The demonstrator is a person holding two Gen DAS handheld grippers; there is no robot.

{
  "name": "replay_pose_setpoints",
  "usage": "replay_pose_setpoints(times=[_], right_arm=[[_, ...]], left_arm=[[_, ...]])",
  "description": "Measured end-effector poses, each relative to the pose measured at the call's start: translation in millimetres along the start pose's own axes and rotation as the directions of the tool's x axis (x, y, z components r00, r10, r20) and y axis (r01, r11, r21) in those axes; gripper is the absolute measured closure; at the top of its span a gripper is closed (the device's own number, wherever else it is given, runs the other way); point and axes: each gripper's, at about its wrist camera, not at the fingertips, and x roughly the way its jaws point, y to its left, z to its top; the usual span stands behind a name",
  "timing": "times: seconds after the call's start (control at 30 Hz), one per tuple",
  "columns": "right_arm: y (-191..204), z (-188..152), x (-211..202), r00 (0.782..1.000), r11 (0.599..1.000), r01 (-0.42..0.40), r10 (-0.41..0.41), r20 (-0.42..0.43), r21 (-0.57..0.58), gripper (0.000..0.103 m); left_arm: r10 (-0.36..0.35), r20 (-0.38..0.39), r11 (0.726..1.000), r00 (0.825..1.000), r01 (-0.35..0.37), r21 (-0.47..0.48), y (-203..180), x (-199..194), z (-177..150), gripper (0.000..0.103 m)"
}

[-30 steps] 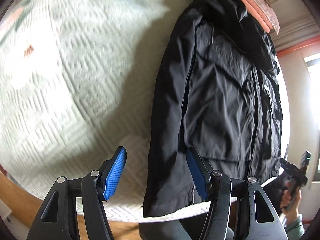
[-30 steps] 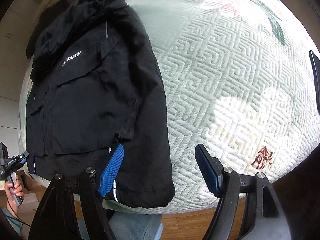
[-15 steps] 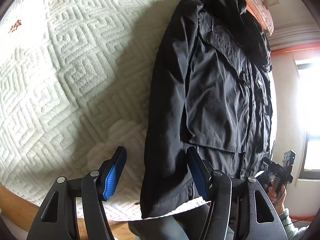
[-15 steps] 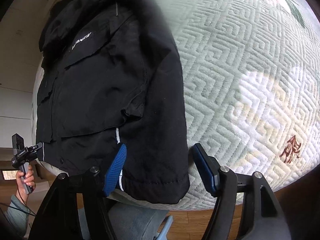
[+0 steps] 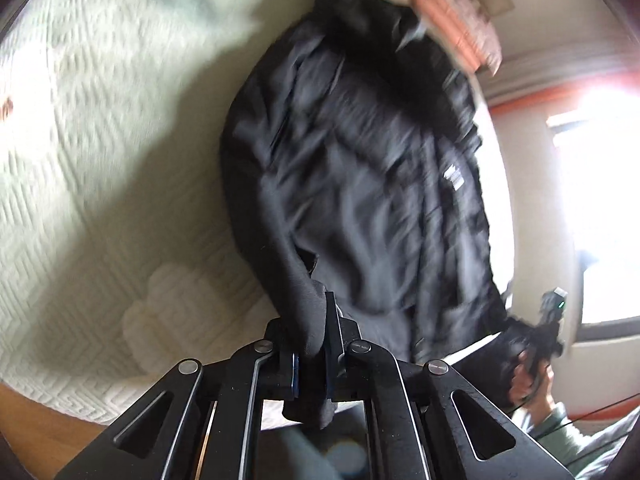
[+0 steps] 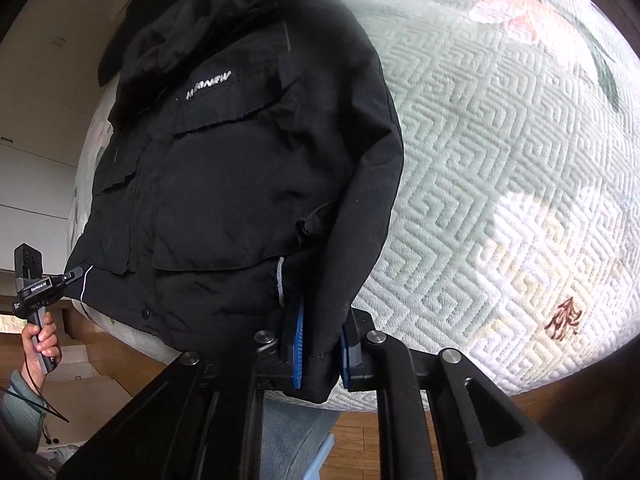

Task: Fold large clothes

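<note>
A large black jacket (image 5: 372, 184) lies front up on a pale green quilted bed (image 5: 100, 168), collar at the far end. My left gripper (image 5: 310, 344) is shut on the cuff end of one black sleeve (image 5: 288, 280), lifted off the bed. In the right wrist view the jacket (image 6: 224, 168) shows a white chest logo and flap pockets. My right gripper (image 6: 320, 344) is shut on the cuff of the other sleeve (image 6: 360, 208) at the near bed edge. Each gripper shows in the other's view: right (image 5: 550, 320), left (image 6: 48, 284).
The quilted bedspread (image 6: 500, 160) has a flower print and a small red mark (image 6: 564, 316). Folded pink bedding (image 5: 456, 16) lies beyond the collar. Wooden floor (image 6: 360, 448) shows below the bed edge. A bright window (image 5: 600, 200) is at the right.
Both grippers were open over the sleeve ends; now both have shut on the cuffs. The left sleeve has risen off the bed and the left view is blurred by movement.
</note>
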Motion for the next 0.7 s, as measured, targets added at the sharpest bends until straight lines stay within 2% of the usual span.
replay_pose_setpoints(times=[0.07, 0.2, 0.33, 0.47, 0.6, 0.63, 0.7], right_arm=[[6, 16, -20, 0.999, 1.000, -0.018, 0.018, 0.030, 0.004, 0.087], [20, 55, -53, 0.997, 0.999, -0.040, 0.042, 0.069, -0.029, 0.089], [23, 112, -81, 0.992, 0.997, -0.078, 0.079, 0.103, -0.007, 0.089], [33, 190, -110, 0.971, 0.988, -0.150, 0.154, 0.182, -0.036, 0.089], [47, 281, -127, 0.953, 0.981, -0.140, 0.171, 0.250, -0.134, 0.089], [52, 306, -125, 0.952, 0.980, -0.119, 0.158, 0.262, -0.159, 0.089], [57, 358, -109, 0.953, 0.977, -0.101, 0.150, 0.264, -0.189, 0.089]], left_arm=[[-0.047, 0.051, 0.999, 0.998, 0.046, 0.015, -17, -17, 15, 0.095], [-0.101, 0.142, 0.994, 0.985, 0.093, 0.059, -51, -41, 54, 0.095], [-0.160, 0.242, 0.987, 0.957, 0.148, 0.068, -80, -63, 103, 0.095], [-0.197, 0.346, 0.980, 0.917, 0.182, 0.077, -103, -81, 171, 0.095], [-0.208, 0.429, 0.978, 0.879, 0.182, 0.101, -124, -81, 251, 0.094], [-0.208, 0.439, 0.978, 0.874, 0.177, 0.109, -127, -79, 264, 0.094], [-0.176, 0.466, 0.984, 0.867, 0.142, 0.106, -134, -61, 310, 0.094]])
